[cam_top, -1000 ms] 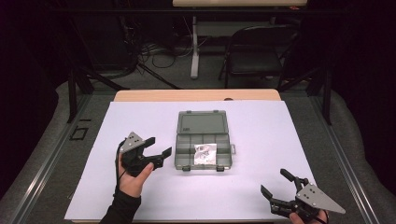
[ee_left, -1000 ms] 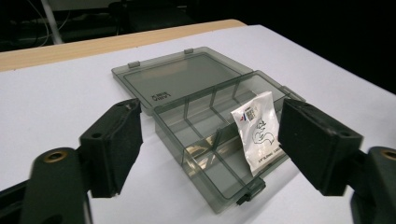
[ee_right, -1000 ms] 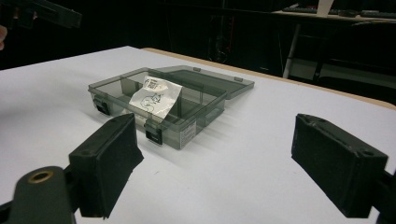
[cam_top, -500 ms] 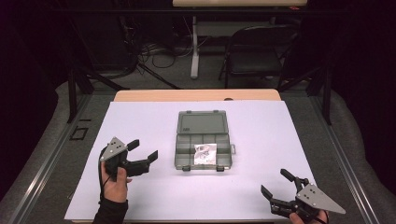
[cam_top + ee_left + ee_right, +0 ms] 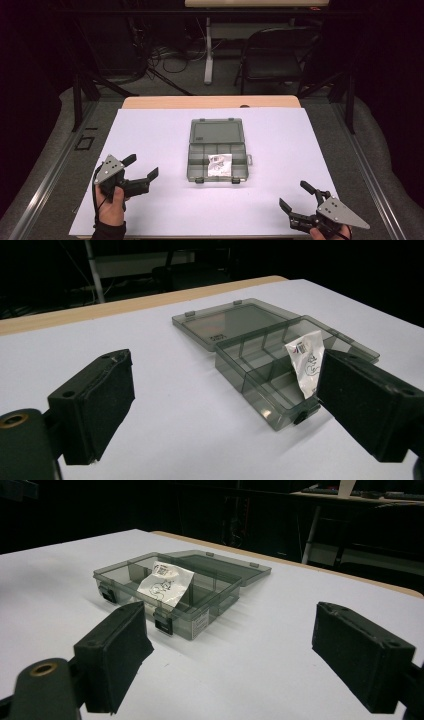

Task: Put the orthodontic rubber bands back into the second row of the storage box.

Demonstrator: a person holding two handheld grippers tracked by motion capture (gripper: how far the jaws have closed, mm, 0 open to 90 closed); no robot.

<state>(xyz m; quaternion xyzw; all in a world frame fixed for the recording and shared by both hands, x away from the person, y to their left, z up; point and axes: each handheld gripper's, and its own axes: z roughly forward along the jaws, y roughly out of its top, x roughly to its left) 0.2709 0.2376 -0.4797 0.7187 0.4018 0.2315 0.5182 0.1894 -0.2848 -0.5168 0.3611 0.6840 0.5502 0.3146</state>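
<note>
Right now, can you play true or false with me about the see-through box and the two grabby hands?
1. The box has its lid open. True.
2. A small white packet sits in the box. True.
3. The left gripper is holding the packet. False: its fingers are spread with nothing between them.
4. The right gripper is touching the box. False: it is off to the side, open and apart from it.
5. The box stands on a white sheet. True.

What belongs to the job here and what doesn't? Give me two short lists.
Job: compartment box with its lid open flat; small white packet leaning in a compartment; left gripper and right gripper, jaws open, nothing between them.

Lying about: chair; cables on floor.
</note>
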